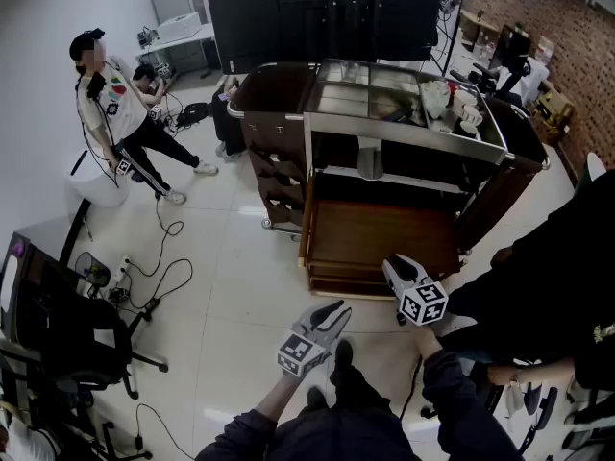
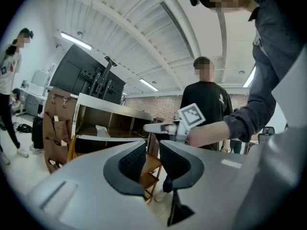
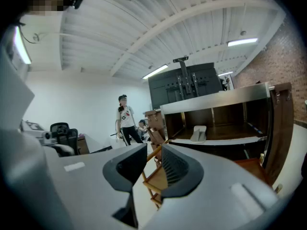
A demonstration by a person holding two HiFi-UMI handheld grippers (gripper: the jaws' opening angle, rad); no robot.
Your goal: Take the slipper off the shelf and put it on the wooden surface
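Pale slipper (image 1: 370, 157) lies on the middle shelf (image 1: 423, 181) of the brown cart (image 1: 279, 94), near the shelf's front edge, toe end toward the room. It is alone on that shelf, and nothing touches it. The wooden surface (image 1: 375, 238) is the next level down, right below the slipper and sticking out further forward.

The right hand-held gripper (image 1: 392, 265) is held in front of the wooden surface's front edge. Its jaws are partly apart with nothing between them, and it is well apart from the slipper. The left hand-held gripper (image 1: 332, 313) is lower and further left, over the floor (image 1: 240, 277). Its jaws have a narrow gap and are empty.

A person in black (image 1: 567, 286) stands close at the right of the cart. Another person in a white top (image 1: 110, 104) stands far left by the wall.
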